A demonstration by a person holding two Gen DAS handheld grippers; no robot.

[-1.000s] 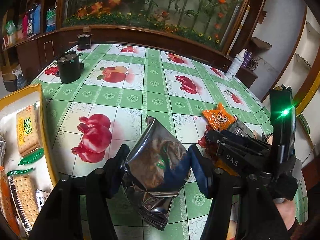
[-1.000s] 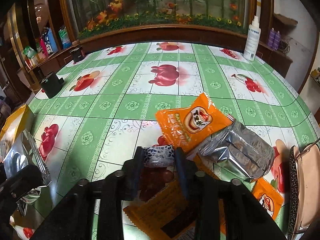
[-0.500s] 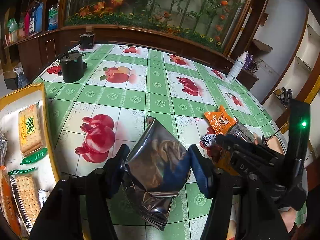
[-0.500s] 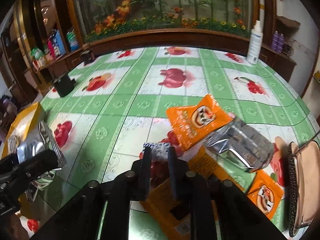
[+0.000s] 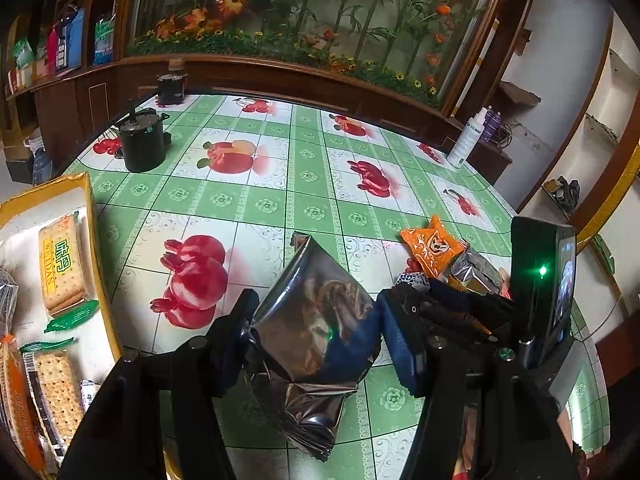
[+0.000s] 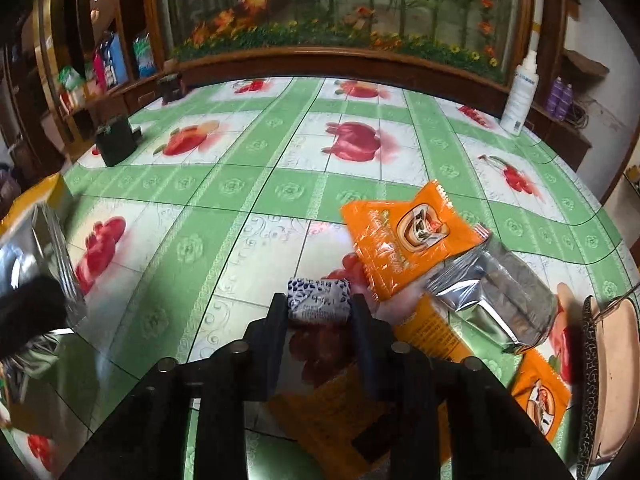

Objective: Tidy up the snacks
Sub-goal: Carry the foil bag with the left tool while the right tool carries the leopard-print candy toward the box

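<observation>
My right gripper point(image 6: 319, 306) jaws, just reopening, straddle the small blue-white candy point(image 6: 319, 303) lying crosswise between them w/ its long axis jaw-to-jaw, while the left gripper point(image 5: 314, 322) jaws clamp the silver pouch point(image 5: 316, 330), tray point(image 5: 94, 240) to its left.

Black lidded pot point(image 5: 142, 145) on green fruit-print tablecloth point(image 5: 280, 200). White spray bottle point(image 6: 520, 98) near far edge. Planter of artificial flowers point(image 5: 320, 20) behind.

Both wrist views close, downward, sharing tablecloth point(image 5: 308, 184).

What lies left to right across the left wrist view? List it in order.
cracker pack → black pot → silver pouch → orange packet → black unit with the green light
</observation>
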